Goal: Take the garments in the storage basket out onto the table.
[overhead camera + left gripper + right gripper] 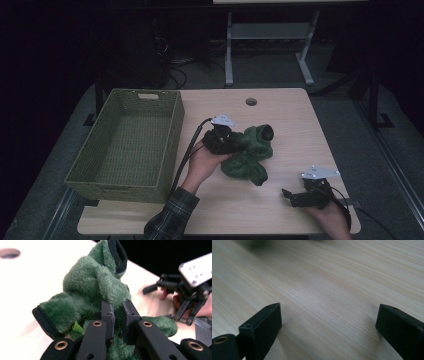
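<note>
A crumpled green fleece garment [250,156] with black-trimmed openings lies in a heap on the middle of the wooden table [285,115]. My left gripper [239,145] comes at it from the left and is shut on a fold of the fleece. In the left gripper view the garment [92,282] bulges up around the gripper [119,307], whose pads pinch the pile between them. My right gripper [290,196] rests low near the table's front right edge. In its own view its jaws [328,315] stand wide open over bare wood [324,277].
A large green woven basket [90,150] stands on the left side of the table, its inside bare. A round cable hole [251,102] sits near the far edge. Table legs and cables fill the dark floor behind.
</note>
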The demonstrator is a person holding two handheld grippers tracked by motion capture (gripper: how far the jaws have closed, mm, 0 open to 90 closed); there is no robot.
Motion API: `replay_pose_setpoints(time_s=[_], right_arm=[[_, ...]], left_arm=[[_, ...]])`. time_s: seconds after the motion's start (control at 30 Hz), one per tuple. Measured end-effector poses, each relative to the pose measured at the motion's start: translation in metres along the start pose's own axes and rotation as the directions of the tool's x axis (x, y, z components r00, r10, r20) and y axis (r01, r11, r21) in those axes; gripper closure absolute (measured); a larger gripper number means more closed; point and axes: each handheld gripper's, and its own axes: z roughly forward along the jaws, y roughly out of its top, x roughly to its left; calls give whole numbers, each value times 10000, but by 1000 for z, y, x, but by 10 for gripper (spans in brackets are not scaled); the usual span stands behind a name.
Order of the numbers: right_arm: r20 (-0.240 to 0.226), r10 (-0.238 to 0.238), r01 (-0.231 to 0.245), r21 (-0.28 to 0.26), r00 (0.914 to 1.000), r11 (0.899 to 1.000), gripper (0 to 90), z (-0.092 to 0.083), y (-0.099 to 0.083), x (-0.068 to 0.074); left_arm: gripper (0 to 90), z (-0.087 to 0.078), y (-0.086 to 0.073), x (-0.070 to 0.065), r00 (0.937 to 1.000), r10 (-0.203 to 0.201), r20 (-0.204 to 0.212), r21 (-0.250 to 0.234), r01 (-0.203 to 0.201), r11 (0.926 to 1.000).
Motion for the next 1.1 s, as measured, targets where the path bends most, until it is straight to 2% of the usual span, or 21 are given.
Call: replay_pose_setpoints(time_s=[0.13,0.17,0.37,0.5,0.63,0.73,0.83,0.9,1.03,1.1], right_arm=[[0,-15,15,-7,10000,10000,62,0,0,0],[0,-15,15,-7,10000,10000,62,0,0,0],[2,-24,24,-10,10000,10000,62,0,0,0],[3,-21,21,-7,10000,10000,61,0,0,0],[4,-2,2,-2,10000,10000,62,0,0,0],[4,-6,6,-2,10000,10000,62,0,0,0],[5,-7,7,0,10000,10000,62,0,0,0],[3,2,-2,-3,10000,10000,62,0,0,0],[14,-1,1,-2,10000,10000,62,0,0,0],[4,9,-9,-3,10000,10000,62,0,0,0]], left_arm=[[819,12,-19,0,9998,-177,137,424,171,9990],[818,12,-19,0,9998,-177,137,424,171,9990],[816,22,-43,-1,9991,-293,308,986,261,9948],[810,23,-48,0,9987,-374,350,1064,335,9938],[789,31,-57,1,9992,-256,291,1274,217,9916],[744,34,-61,4,9996,-122,238,1204,92,9927],[622,32,-60,5,9997,-131,200,1066,109,9942],[559,22,-57,3,10000,-41,73,907,34,9959],[523,10,-57,-2,9999,-37,108,598,30,9982],[519,2,-59,-7,9997,238,89,625,-243,9978]])
